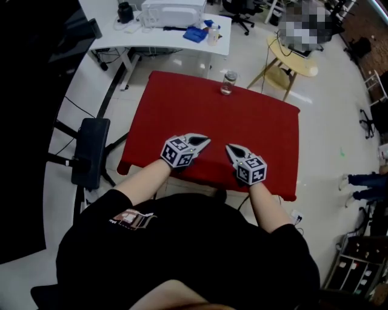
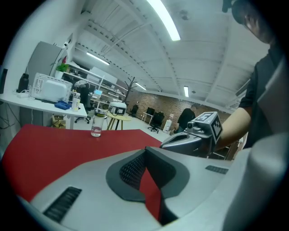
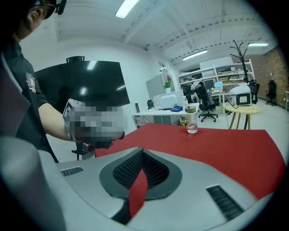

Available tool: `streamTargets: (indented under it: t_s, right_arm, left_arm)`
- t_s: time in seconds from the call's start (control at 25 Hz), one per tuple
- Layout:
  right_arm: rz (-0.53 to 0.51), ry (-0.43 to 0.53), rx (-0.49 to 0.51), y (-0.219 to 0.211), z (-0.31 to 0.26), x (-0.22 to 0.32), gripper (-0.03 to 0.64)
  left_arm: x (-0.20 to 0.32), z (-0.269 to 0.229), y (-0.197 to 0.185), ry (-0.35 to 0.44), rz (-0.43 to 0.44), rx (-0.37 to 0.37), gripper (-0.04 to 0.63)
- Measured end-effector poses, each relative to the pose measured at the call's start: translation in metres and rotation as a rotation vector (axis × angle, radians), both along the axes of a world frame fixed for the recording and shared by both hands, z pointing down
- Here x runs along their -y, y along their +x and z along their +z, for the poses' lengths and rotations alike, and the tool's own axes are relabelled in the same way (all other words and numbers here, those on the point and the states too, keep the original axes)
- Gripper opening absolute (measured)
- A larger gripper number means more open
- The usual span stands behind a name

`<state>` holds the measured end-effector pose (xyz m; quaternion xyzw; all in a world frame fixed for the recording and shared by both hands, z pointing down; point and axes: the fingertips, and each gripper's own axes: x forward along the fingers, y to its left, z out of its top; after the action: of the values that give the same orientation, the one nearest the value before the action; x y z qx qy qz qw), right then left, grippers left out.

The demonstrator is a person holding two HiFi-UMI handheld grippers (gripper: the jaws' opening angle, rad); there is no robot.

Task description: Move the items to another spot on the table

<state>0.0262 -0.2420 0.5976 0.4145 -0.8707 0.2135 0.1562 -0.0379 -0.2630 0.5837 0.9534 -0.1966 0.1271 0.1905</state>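
Observation:
A small clear glass jar (image 1: 228,83) with a little liquid stands near the far edge of the red table (image 1: 182,115). It also shows far ahead as the jar (image 2: 96,126) in the left gripper view and the jar (image 3: 192,124) in the right gripper view. My left gripper (image 1: 206,140) hovers over the near edge, shut, with nothing between its jaws (image 2: 145,149). My right gripper (image 1: 229,147) sits beside it, tips facing the left one, also shut and empty (image 3: 142,151). Both grippers are well short of the jar.
Behind the red table stands a white desk (image 1: 157,36) with a white appliance (image 1: 173,11) and blue items. A round wooden side table (image 1: 291,57) is at the back right. A black padded stand (image 1: 91,151) is left of the table.

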Motion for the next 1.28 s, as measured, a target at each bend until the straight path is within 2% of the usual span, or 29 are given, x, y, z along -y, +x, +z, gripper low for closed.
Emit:
streamTargets:
  t_s: [0.24, 0.44, 0.6, 0.72, 0.8, 0.92, 1.08, 1.28]
  right_arm:
    - [-0.043, -0.015, 0.002, -0.051, -0.020, -0.065, -0.011]
    - [-0.083, 0.015, 0.038, -0.052, -0.055, -0.127, -0.011]
    - [-0.159, 0.044, 0.066, -0.031, -0.074, -0.190, -0.011]
    - [-0.201, 0.057, 0.108, -0.008, -0.089, -0.236, -0.011]
    - [-0.228, 0.054, 0.136, 0.004, -0.104, -0.262, -0.011]
    - [-0.277, 0.087, 0.119, 0.011, -0.112, -0.292, -0.011]
    - [-0.231, 0.120, 0.136, 0.003, -0.121, -0.307, -0.011]
    - [-0.155, 0.134, 0.201, -0.023, -0.128, -0.321, -0.011]
  left_arm:
    - [-0.082, -0.005, -0.039, -0.075, 0.062, -0.003, -0.008]
    - [-0.148, -0.021, -0.047, -0.112, 0.044, -0.029, -0.008]
    - [-0.204, -0.043, -0.039, -0.096, 0.002, -0.045, -0.008]
    - [-0.249, -0.060, -0.019, -0.076, -0.040, -0.063, -0.008]
    - [-0.274, -0.077, 0.000, -0.039, -0.052, -0.069, -0.008]
    - [-0.300, -0.092, 0.014, 0.014, -0.037, -0.053, -0.008]
    - [-0.309, -0.111, -0.005, 0.035, -0.036, -0.081, -0.008]
    - [-0.327, -0.104, -0.037, -0.014, -0.004, -0.078, -0.008]
